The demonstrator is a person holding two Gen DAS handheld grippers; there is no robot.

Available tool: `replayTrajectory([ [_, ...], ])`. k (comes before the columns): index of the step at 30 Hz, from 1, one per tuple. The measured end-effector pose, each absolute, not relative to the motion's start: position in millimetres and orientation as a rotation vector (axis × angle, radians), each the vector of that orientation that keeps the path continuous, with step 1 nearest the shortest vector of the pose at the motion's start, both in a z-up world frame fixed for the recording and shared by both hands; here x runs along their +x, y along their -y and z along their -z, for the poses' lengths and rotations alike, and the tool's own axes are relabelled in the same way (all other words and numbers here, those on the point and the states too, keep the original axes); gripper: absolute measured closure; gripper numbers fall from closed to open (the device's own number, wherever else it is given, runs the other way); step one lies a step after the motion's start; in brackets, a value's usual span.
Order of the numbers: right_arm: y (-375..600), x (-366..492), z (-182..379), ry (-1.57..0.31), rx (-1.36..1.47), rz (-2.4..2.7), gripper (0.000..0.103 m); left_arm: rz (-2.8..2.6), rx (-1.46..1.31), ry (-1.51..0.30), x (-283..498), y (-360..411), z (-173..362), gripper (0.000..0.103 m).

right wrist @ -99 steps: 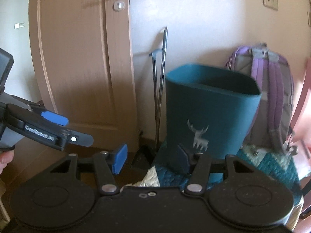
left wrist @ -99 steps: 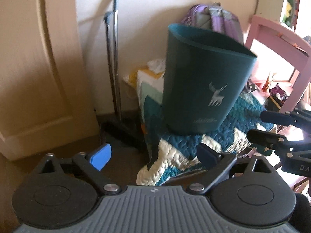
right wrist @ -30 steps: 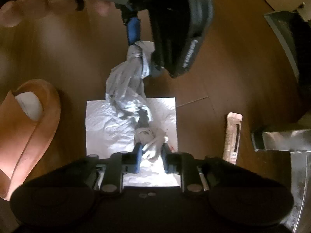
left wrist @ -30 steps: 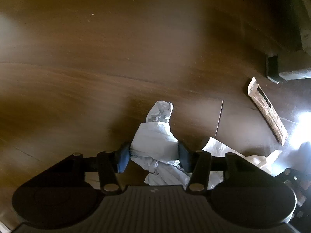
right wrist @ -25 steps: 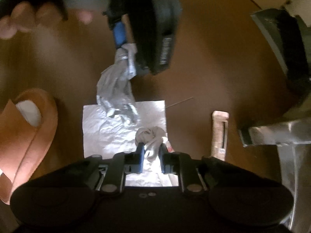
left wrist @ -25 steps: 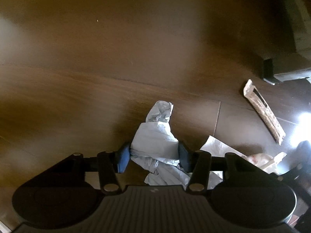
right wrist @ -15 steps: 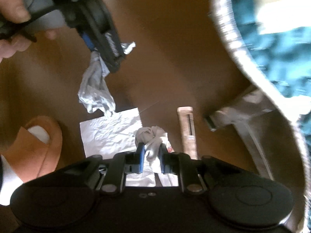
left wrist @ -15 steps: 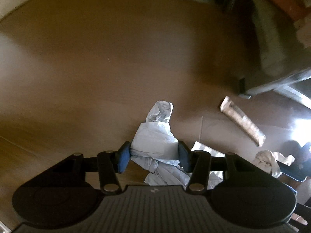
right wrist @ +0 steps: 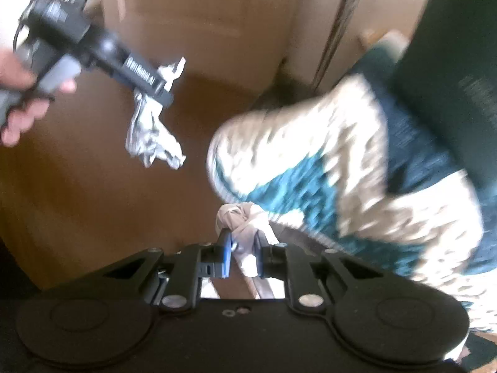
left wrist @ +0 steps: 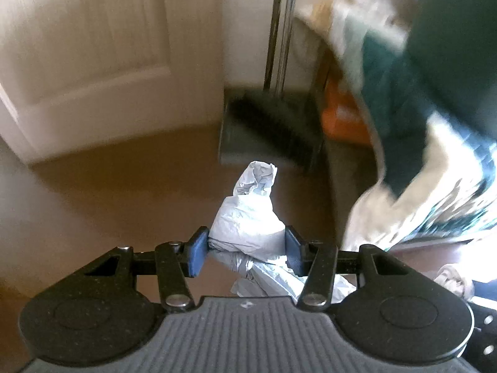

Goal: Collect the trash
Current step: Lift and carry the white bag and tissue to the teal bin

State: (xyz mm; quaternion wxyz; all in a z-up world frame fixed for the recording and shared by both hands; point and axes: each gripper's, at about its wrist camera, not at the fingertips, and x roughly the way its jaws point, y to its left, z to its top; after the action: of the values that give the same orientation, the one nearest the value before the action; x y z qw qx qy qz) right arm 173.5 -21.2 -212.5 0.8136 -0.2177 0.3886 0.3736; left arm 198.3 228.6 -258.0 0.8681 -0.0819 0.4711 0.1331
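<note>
In your left wrist view, your left gripper [left wrist: 247, 247] is clamped on a crumpled white-grey plastic bag [left wrist: 248, 220], the blue pads pressing its bunched middle while a twisted tip pokes out ahead and loose folds trail back under the tool; beyond lie the brown wooden floor [left wrist: 108, 186], a pale panelled door [left wrist: 93, 46] far left, a dark dustpan with upright metal handle [left wrist: 267, 133] against the wall, and a blurred teal-and-cream quilt [left wrist: 419, 155] on the right. The bag looks light, limp and slippery, so I judge a hold on the thick bunch safest. In your right wrist view, your right gripper [right wrist: 242, 256] is pinched narrowly on a knotted beige wad of soft tissue or cloth [right wrist: 242, 220], held near the quilt's edge; it should be weightless and squashy, best held at the knot. The dark teal bin [right wrist: 450, 77] sits far right on the quilt
</note>
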Motion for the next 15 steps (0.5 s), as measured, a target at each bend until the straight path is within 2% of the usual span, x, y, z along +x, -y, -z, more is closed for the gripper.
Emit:
replayTrajectory([
  [5,49,163,144,-0.725,-0.365,-0.765,0.089,-0.245,-0.126,-0.846,188,-204,181,0.052],
  [15,110,139,44,-0.526,-0.244,-0.689,0.089,-0.171,-0.089,-0.686,158,-153,80,0.052],
])
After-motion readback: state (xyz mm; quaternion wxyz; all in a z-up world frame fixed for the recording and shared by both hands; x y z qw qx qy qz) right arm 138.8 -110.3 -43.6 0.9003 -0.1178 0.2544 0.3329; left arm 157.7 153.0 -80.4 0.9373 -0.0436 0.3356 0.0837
